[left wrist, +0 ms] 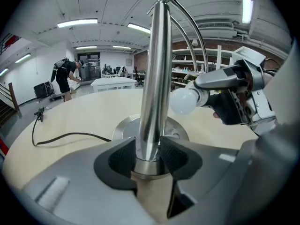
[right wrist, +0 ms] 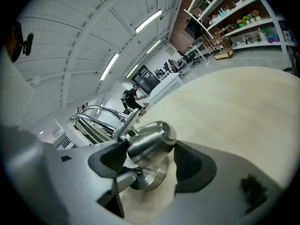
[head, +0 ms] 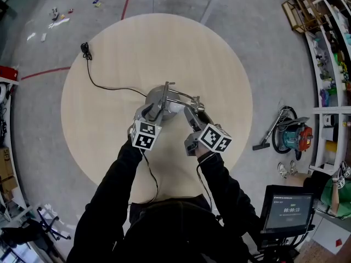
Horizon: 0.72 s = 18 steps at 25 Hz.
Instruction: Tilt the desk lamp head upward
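Observation:
A brushed-metal desk lamp [head: 164, 97] stands near the middle of a round wooden table [head: 109, 53]. My left gripper [head: 149, 114] is shut on the lamp's upright post [left wrist: 154, 78] just above the round base [left wrist: 123, 128], with both dark pads against the tube. My right gripper [head: 192, 118] is shut on the lamp head [right wrist: 150, 144], which sits between its pads. In the left gripper view the white bulb [left wrist: 185, 101] pokes out of the head toward the post, with the right gripper [left wrist: 234, 104] behind it. The lamp's curved arm rods [right wrist: 96, 114] show at the left of the right gripper view.
The lamp's black cable [head: 104, 84] runs left across the table to a plug near the edge. A vacuum cleaner [head: 290, 136] stands on the floor at the right, next to shelving [head: 329, 64]. A small monitor [head: 288, 212] is at lower right. A person [left wrist: 63, 76] bends over far off.

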Motion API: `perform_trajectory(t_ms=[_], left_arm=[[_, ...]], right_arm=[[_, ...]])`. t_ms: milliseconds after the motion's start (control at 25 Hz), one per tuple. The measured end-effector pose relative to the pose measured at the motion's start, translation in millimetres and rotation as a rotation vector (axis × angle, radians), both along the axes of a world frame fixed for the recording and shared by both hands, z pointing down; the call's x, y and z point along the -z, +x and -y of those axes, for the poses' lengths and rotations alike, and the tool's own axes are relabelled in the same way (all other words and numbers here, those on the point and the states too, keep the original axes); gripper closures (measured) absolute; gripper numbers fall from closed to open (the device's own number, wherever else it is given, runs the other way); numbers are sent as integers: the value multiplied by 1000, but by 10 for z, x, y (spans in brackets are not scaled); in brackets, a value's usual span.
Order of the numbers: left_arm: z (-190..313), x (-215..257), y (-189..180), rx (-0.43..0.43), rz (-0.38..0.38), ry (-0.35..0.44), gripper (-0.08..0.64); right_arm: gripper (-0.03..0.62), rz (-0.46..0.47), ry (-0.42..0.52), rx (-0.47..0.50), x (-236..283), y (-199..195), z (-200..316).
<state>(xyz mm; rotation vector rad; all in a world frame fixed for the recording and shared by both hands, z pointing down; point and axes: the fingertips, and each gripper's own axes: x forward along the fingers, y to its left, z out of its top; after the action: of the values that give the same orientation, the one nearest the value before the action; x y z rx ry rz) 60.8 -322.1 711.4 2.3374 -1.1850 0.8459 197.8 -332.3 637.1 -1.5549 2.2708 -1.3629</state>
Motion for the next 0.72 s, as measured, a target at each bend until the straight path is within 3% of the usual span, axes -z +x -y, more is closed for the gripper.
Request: perform_trajectory(t_ms=[560, 720], left_arm=[[98, -182, 41, -25, 4, -11, 383], [17, -113, 93, -76, 18, -45, 319]], right_arm=[[273, -106, 46, -16, 95, 256, 84], [273, -144, 66, -18, 256, 312, 40]])
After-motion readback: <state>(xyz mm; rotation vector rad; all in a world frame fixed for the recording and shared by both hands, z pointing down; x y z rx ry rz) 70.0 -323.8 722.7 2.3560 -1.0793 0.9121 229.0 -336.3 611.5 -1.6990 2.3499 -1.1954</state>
